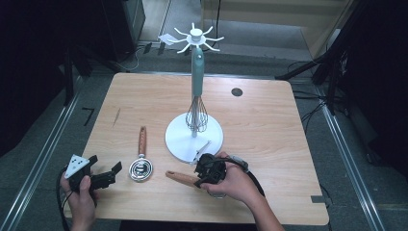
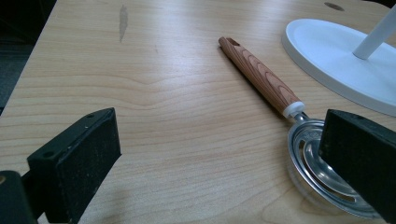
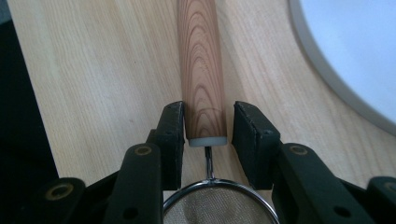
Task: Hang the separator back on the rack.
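Observation:
A small mesh strainer with a wooden handle (image 1: 180, 177) lies near the table's front, in front of the white stand's base (image 1: 179, 140). My right gripper (image 1: 199, 177) is shut on that handle (image 3: 201, 70) close to its white collar, one black pad on each side, and the mesh rim (image 3: 215, 196) shows just below the jaws. My left gripper (image 1: 103, 165) rests at the front left, jaws wide open with nothing between them (image 2: 223, 126). Just beyond it lies a second wooden-handled utensil with a round metal coil head (image 1: 141, 169) (image 2: 317, 163).
A white hook stand (image 1: 196, 38) rises from a round base (image 2: 327, 51) (image 3: 355, 46) mid-table, with a teal-handled whisk (image 1: 197, 113) hanging from it. A dark cable hole (image 1: 236, 92) sits at the far right. Bare wood (image 1: 260, 130) stretches right of the stand.

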The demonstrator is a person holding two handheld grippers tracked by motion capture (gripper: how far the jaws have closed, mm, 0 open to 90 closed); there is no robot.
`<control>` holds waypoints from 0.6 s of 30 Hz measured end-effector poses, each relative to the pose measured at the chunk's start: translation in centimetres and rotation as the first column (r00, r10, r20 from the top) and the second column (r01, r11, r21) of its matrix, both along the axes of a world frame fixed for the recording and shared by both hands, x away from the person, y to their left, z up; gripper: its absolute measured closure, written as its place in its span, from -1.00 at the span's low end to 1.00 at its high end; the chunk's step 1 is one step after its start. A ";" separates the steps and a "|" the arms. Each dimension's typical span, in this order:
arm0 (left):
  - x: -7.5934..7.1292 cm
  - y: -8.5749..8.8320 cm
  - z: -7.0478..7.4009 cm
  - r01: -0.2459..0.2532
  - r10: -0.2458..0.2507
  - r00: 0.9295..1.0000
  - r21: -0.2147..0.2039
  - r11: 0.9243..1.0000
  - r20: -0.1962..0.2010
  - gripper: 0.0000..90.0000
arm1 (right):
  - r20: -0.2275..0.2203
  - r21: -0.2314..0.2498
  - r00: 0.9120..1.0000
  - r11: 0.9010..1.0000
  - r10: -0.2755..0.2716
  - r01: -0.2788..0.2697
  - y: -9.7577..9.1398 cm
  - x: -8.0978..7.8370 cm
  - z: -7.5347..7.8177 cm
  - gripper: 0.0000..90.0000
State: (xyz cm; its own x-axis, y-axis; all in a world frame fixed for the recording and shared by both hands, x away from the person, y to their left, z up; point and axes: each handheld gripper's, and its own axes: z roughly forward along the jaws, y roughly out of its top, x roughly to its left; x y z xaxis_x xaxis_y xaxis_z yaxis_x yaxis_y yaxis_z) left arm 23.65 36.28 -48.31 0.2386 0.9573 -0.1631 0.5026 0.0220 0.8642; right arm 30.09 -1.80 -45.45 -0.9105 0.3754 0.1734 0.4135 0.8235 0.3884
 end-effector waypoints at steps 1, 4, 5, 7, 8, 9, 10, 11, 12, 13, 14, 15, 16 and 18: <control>0.0 0.0 0.0 0.000 0.000 1.000 0.001 1.000 0.000 -1.00 | -0.001 -0.008 1.000 1.000 0.013 -0.013 0.1 0.1 -0.1 0.46; 0.0 0.0 0.0 0.000 0.000 1.000 0.000 1.000 0.000 -1.00 | -0.023 -0.036 1.000 0.999 0.006 -0.007 0.5 0.2 -0.4 0.47; 0.0 0.0 0.0 0.000 0.000 1.000 0.000 1.000 -0.001 -1.00 | -0.028 -0.044 1.000 0.999 -0.001 0.000 0.7 0.2 -0.4 0.47; 0.0 0.0 0.0 0.000 0.000 1.000 0.000 1.000 0.000 -1.00 | -0.031 -0.066 0.999 0.998 0.009 -0.011 1.0 0.2 -0.5 0.47; 0.0 0.0 0.0 0.000 0.000 1.000 0.000 1.000 0.000 -1.00 | -0.030 -0.070 0.999 0.997 0.018 -0.020 1.2 0.2 -0.6 0.47; 0.0 0.0 0.0 0.000 0.000 1.000 0.000 1.000 0.000 -1.00 | -0.031 -0.081 0.999 0.996 0.020 -0.023 1.4 0.2 -0.6 0.46; 0.0 0.0 0.0 0.001 -0.001 1.000 0.000 1.000 -0.001 -1.00 | -0.028 -0.092 0.999 0.995 0.028 -0.030 1.6 0.1 -0.6 0.46; 0.0 0.0 0.0 0.001 -0.001 1.000 0.000 1.000 -0.001 -1.00 | -0.023 -0.094 0.999 0.995 0.027 -0.029 1.7 0.1 -0.6 0.46; 0.0 0.0 0.0 0.001 -0.001 1.000 -0.001 1.000 -0.001 -1.00 | -0.021 -0.114 0.999 0.993 0.029 -0.031 2.0 0.0 -0.6 0.49; 0.0 0.0 0.0 0.001 -0.001 1.000 0.000 1.000 -0.001 -1.00 | 0.008 -0.141 0.999 0.989 0.047 -0.045 2.2 -0.1 -0.5 0.54; 0.0 0.0 0.0 0.001 -0.001 1.000 -0.001 1.000 -0.001 -1.00 | 0.008 -0.141 0.999 0.989 0.047 -0.045 2.2 -0.1 -0.5 0.54; 0.0 0.0 0.0 -0.001 0.001 1.000 -0.002 1.000 0.000 -1.00 | 0.013 -0.153 0.999 0.987 0.046 -0.043 2.4 -0.2 -0.5 0.55; 0.0 0.0 0.0 -0.001 0.001 1.000 -0.002 1.000 0.002 -1.00 | 0.030 -0.166 0.998 0.985 0.060 -0.054 2.6 -0.4 -0.5 0.56; 0.0 0.0 0.0 0.000 0.000 1.000 -0.001 1.000 0.002 -1.00 | 0.051 -0.192 0.996 0.979 0.077 -0.066 2.9 -0.7 -0.4 0.57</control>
